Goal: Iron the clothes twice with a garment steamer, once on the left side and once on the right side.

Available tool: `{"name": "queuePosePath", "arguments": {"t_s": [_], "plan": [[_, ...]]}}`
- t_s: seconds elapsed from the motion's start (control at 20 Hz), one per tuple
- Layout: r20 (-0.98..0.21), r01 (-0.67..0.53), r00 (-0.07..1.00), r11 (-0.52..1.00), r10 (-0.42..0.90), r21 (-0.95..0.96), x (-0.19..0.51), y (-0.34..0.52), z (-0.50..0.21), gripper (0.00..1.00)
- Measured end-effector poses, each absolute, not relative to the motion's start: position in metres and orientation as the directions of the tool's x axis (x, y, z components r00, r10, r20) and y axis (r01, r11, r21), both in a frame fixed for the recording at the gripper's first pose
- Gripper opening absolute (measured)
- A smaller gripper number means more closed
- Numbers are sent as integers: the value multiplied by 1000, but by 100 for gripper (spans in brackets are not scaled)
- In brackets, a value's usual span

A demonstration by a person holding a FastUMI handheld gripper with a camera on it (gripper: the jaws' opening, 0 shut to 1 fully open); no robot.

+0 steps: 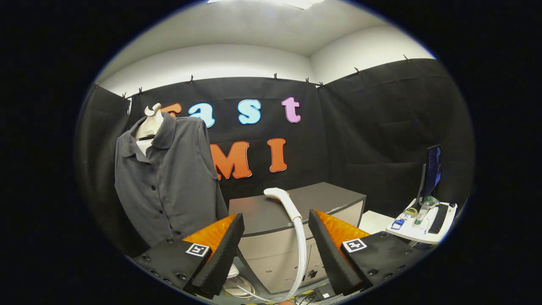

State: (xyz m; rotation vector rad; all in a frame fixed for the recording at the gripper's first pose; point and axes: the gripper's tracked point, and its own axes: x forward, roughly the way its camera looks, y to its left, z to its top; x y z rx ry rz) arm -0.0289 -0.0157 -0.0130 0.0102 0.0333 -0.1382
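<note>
Clothes first, off to my left: a grey button-front shirt (169,182) hangs on a pale mannequin torso (149,125) against the booth's black cloth, well beyond my left finger and not touched by anything. Moving across, my gripper (276,241) has its fingers spread wide with nothing held between them. In the gap, just ahead of them, the garment steamer (283,200) stands with its white head curving over at the top and its hose (301,254) running down past the front of a grey cabinet (296,212) toward a tangle of cable low down. I judge that I am at the very start, reaching for the steamer, with neither side of the shirt ironed yet. Next I must bring both fingers round the handle below the head and close firmly, then carry it left to the shirt. Farther right, a small white desk (413,232) holds a keyboard, a bottle and a dark monitor (432,169), well apart from all this.
</note>
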Motion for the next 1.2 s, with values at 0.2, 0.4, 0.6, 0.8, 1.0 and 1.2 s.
{"name": "queuePosePath", "arguments": {"t_s": [0.2,0.4,0.6,0.8,1.0,1.2], "plan": [[-55,160,986,987,-159,12,-24,-31,-15,98],[-79,160,984,987,-158,8,-1,-51,-15,98],[-124,123,985,992,-121,8,41,-67,-20,98],[-178,75,981,997,-75,-5,89,-82,-28,98],[-213,41,976,999,-41,-3,138,-97,-34,98],[-258,23,966,1000,-21,1,188,-115,-46,99]]}}
